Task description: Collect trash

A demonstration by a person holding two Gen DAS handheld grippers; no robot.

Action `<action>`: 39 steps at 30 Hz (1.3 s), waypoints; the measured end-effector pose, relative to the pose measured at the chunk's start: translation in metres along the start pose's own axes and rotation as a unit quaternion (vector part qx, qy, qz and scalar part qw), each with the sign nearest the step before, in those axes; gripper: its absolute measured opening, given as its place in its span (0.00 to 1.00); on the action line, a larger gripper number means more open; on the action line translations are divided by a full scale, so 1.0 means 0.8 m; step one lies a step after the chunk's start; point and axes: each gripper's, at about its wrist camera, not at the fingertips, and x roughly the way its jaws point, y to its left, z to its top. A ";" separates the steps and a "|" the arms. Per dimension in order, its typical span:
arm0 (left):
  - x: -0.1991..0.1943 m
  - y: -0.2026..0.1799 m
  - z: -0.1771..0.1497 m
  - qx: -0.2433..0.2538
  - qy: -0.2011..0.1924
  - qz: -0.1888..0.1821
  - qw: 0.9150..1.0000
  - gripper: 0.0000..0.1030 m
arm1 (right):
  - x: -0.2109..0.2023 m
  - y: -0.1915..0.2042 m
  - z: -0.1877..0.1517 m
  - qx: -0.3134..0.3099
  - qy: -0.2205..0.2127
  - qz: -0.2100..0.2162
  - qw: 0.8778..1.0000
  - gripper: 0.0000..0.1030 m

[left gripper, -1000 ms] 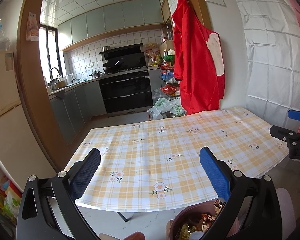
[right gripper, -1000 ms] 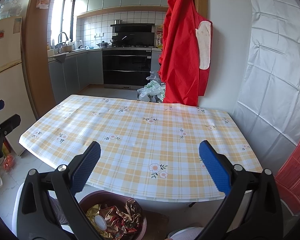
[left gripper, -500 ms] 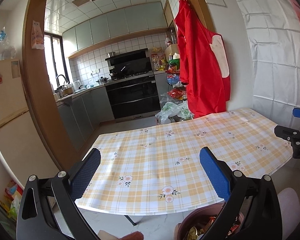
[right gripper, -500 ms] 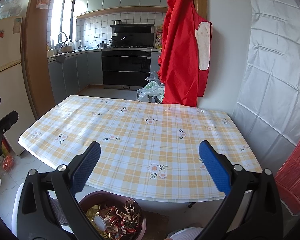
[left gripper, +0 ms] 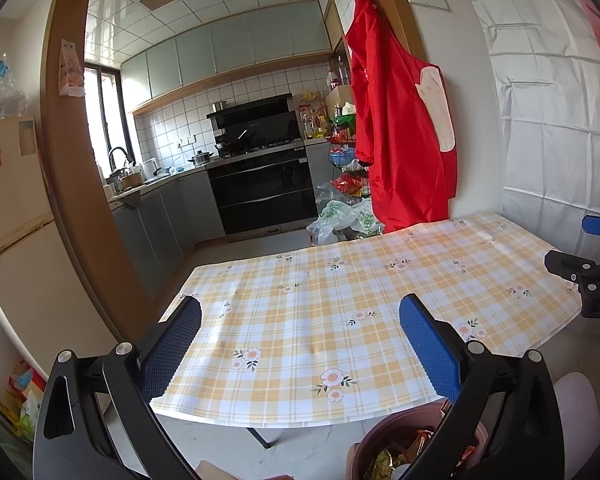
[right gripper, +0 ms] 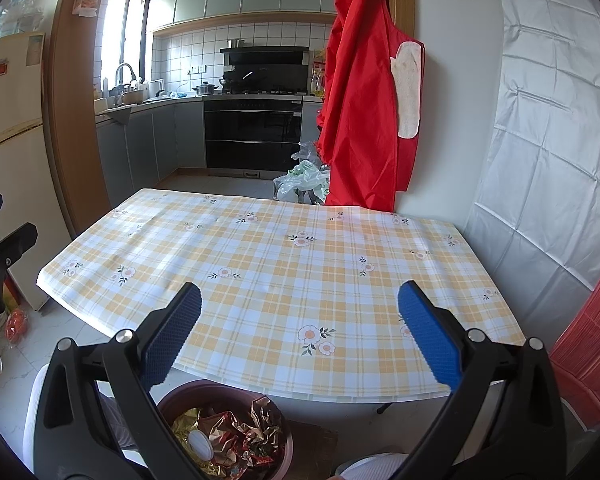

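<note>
Bin (right gripper: pixel 224 432), lower centre, holds crumpled wrappers (right gripper: pixel 236 436); table (right gripper: pixel 284 264) above shows no trash. My left gripper (left gripper: pixel 300 344) and right gripper (right gripper: pixel 300 338) are spread, empty. I judge collection essentially complete.

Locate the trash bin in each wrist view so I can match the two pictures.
Left wrist: the trash bin sits at the bottom right, below the table edge, partly hidden by a finger.
Right wrist: the trash bin sits at the bottom left of centre, wrappers visible inside.
Shared landmark: the red apron hanging beyond the table.
</note>
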 end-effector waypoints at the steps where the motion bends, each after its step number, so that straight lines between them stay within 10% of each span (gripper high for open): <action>1: 0.000 -0.001 0.000 0.000 0.001 0.000 1.000 0.94 | 0.000 0.000 0.000 0.000 0.000 -0.001 1.000 0.94; 39: -0.001 0.001 -0.008 -0.002 -0.001 0.007 1.000 0.94 | 0.002 0.004 -0.008 0.001 0.003 0.000 1.000 0.94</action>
